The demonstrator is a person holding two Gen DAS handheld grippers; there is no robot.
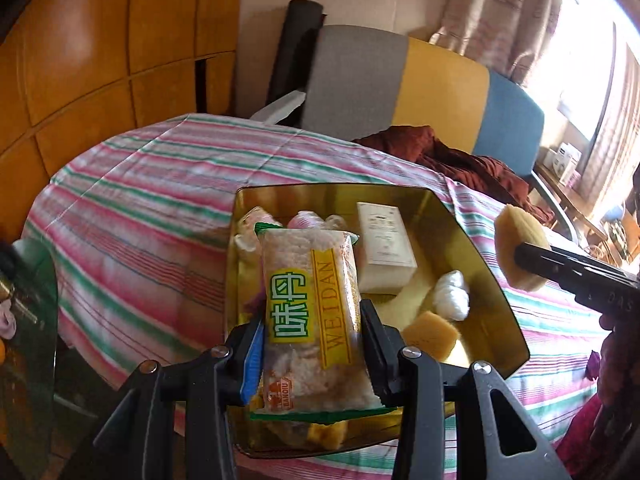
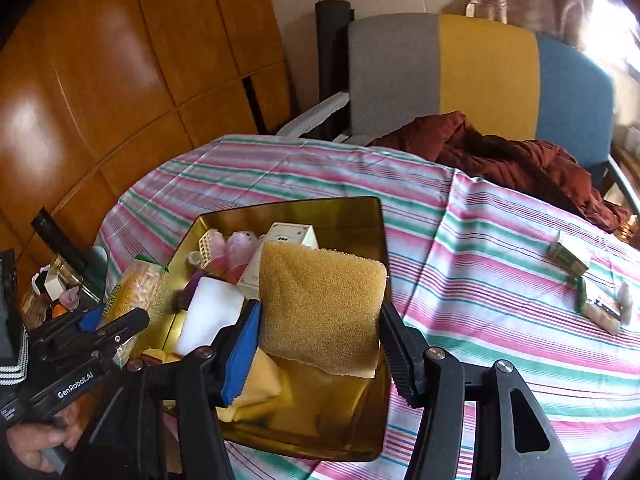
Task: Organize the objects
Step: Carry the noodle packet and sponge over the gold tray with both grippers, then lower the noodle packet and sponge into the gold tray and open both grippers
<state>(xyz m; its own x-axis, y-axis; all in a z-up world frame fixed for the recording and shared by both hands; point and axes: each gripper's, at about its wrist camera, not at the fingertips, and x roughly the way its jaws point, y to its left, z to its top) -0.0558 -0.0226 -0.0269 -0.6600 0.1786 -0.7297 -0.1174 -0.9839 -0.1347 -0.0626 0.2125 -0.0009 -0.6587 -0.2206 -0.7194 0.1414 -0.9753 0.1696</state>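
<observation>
Gold-coloured tray (image 1: 484, 256) sits on the striped worktop (image 1: 140, 208). Left tongs (image 1: 312, 356) grip a snack packet (image 1: 312, 300) above it; right tongs (image 2: 320, 316) clench a yellow sponge (image 2: 320, 304) over the same tray. Small cartons, perhaps snacks, lie apart (image 2: 570, 257).

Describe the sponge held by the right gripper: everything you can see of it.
The sponge is a tan-yellow, coarse-pored foam pad, roughly square with rounded corners, and looks soft. It stands nearly upright, gripped at its sides between the fingers of the right gripper, one blue-padded. It hangs above the gold tray, touching nothing else visible. The left wrist view shows it edge-on, off the tray's right rim.
</observation>
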